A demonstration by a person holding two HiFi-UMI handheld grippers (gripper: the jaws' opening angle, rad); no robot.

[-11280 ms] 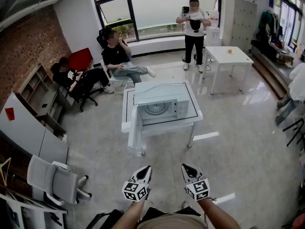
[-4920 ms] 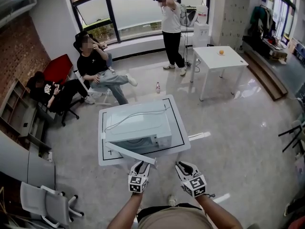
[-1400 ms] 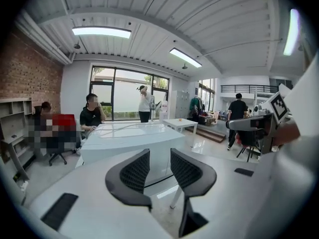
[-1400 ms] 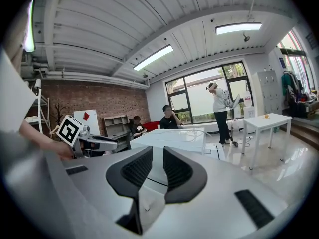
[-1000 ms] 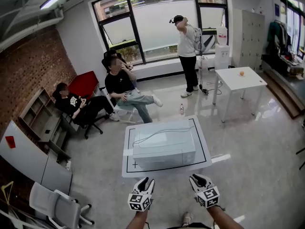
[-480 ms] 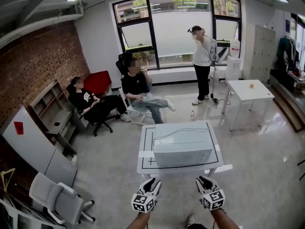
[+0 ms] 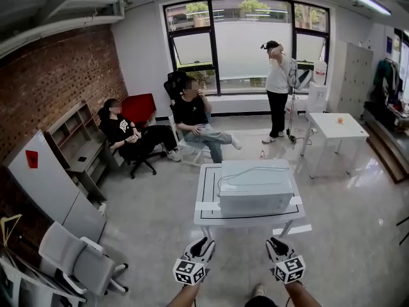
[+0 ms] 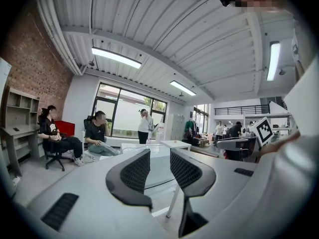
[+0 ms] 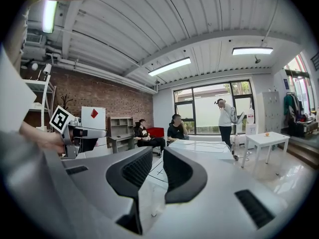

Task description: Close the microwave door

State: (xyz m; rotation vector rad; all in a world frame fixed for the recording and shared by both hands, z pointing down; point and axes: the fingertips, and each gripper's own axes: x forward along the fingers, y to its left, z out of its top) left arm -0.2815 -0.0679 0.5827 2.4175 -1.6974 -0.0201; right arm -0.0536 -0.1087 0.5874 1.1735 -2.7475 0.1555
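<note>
The white microwave (image 7: 255, 188) stands on a small white table (image 7: 207, 203) with a black outline, and its door is shut flush with its front. Both grippers hover low in the head view, well short of the table and touching nothing. My left gripper (image 7: 206, 242) is open, with an empty gap between its ribbed pads (image 8: 135, 171). My right gripper (image 7: 275, 242) is also open and empty. In the right gripper view the microwave's top (image 9: 204, 146) with a cable on it shows beyond the jaws.
Two people sit on chairs (image 7: 192, 117) by the window and the brick wall; a third person (image 7: 279, 82) stands at the back right. A white side table (image 7: 332, 130) stands right of the microwave. A grey office chair (image 7: 77, 261) and a leaning panel (image 7: 45, 184) are at the left.
The door, open in the oldest frame, is now shut. Over the last second the view pulled back and lifted; the microwave looks farther off. Both grippers stayed empty.
</note>
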